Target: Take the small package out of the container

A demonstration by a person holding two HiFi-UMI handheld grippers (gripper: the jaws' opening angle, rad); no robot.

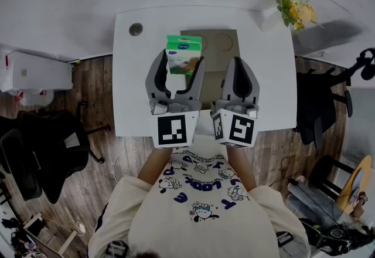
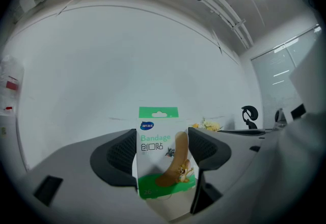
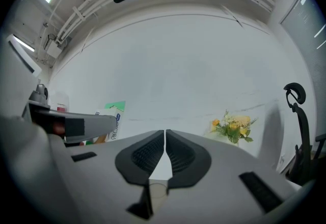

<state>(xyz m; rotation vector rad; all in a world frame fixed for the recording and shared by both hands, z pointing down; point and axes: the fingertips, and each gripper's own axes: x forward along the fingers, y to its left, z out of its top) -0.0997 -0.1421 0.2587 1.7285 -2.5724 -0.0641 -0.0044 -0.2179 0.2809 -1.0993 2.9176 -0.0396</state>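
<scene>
- The left gripper [image 2: 162, 152] has its jaws clamped on the small package [image 1: 183, 53], a green-and-white bandage pack standing upright between them.
- In the head view the pack shows at centre frame, over the left edge of the flat brown container [image 1: 221, 43] on the white bench [image 1: 135, 87].
- The right gripper [image 3: 165, 147] sits just right of the left one, jaws pressed together and empty.
- Yellow flowers [image 1: 292, 7] stand at the upper right of the frame.
- A small round dark object [image 1: 136, 29] lies near the bench's upper left corner.

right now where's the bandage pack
The bandage pack is clamped between the left gripper's fingers, over the white table by the brown container.
</scene>
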